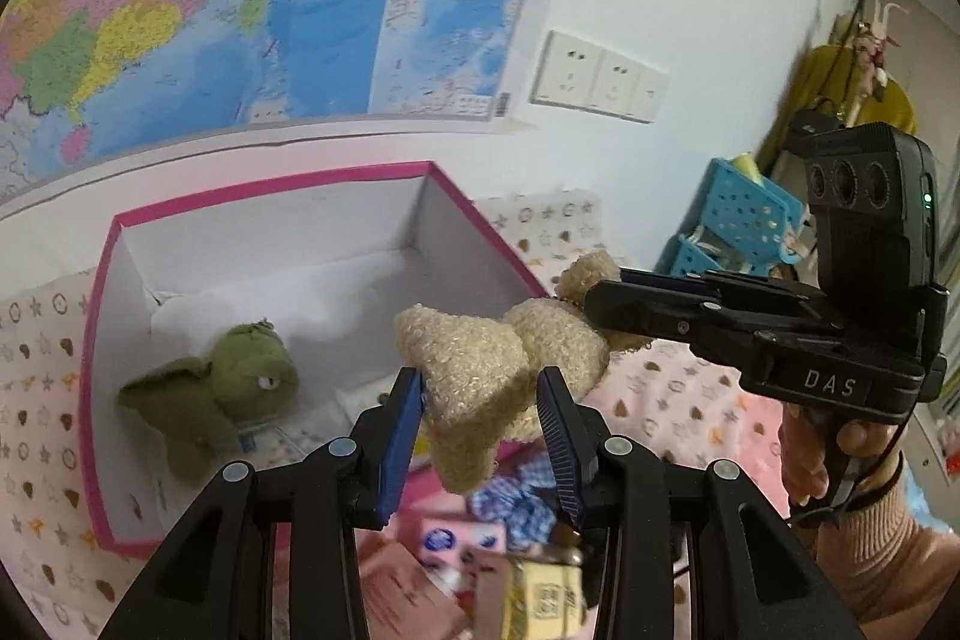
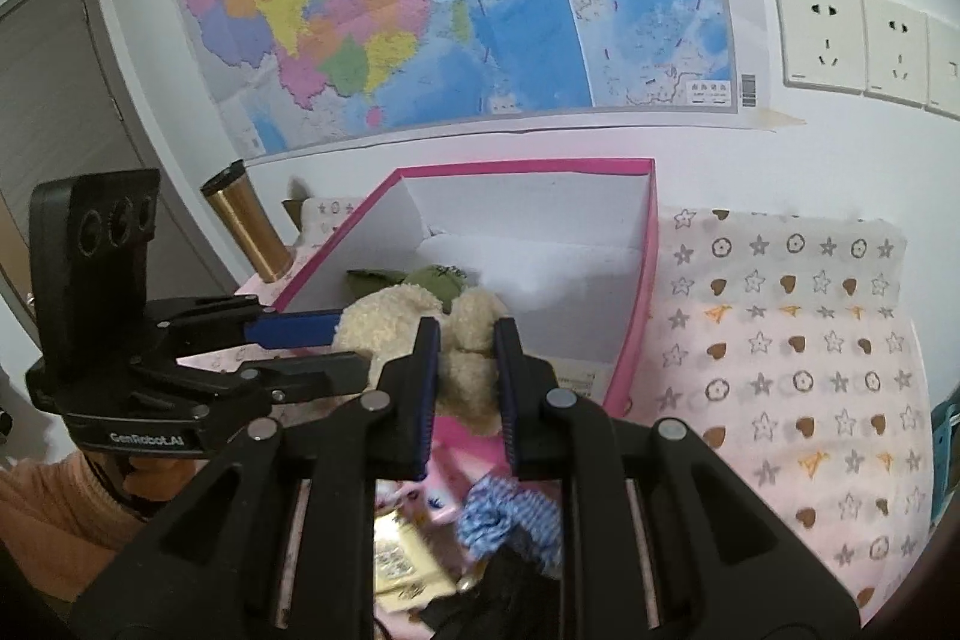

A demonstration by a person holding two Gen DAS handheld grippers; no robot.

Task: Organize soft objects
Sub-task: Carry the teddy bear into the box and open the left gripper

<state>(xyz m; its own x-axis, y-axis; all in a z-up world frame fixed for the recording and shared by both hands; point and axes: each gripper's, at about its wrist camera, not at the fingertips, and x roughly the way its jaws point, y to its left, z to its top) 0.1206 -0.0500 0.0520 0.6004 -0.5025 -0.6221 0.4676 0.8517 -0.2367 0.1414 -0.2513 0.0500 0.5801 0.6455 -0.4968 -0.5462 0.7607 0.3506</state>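
Both grippers have the beige plush toy [image 1: 480, 376] pinched between them, so it's strung sideways in the air, long axis running from the left gripper [image 1: 480, 400] to the right gripper [image 2: 467, 340]; left fingers are clamped on the lower limb, right fingers closed on the other end. It hangs just short of the near rim of the pink box [image 1: 270, 187], where the green plush [image 1: 240, 388] already lies; I'd guess straight forward and down drops it in.

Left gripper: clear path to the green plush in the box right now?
Probably not. The left gripper has the beige plush between its fingers, also held by the right gripper. The green plush lies uncovered in the open box.
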